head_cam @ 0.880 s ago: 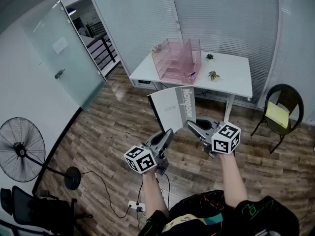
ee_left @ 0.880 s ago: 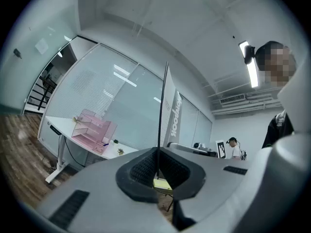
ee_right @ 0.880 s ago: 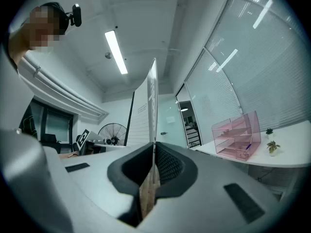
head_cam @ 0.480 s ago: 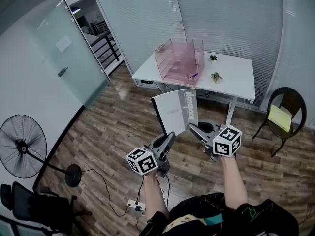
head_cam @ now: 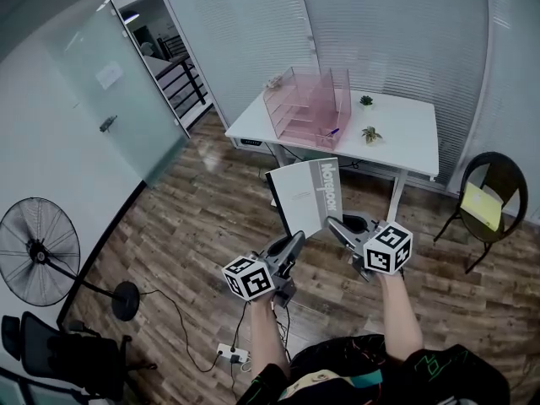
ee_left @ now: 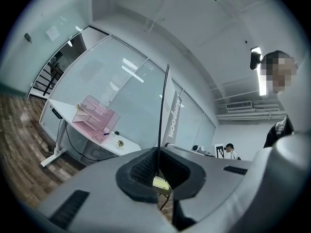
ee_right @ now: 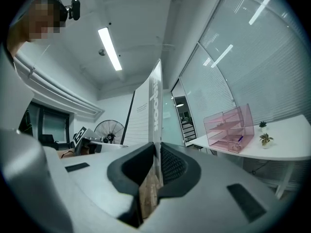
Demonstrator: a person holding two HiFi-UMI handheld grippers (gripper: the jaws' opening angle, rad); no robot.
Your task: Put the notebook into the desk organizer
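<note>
Two closed claws, the left gripper [head_cam: 294, 243] and the right gripper [head_cam: 334, 224], are clamped on the upright notebook's [head_cam: 305, 194] bottom edge, presumably for steady carrying toward the desk organizer [head_cam: 308, 106], well apart at twelve o'clock.

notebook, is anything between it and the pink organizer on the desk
Nothing visible does. The notebook is held up over the floor, short of the desk. Only open floor and the desk's bare edge lie between it and the organizer.
</note>
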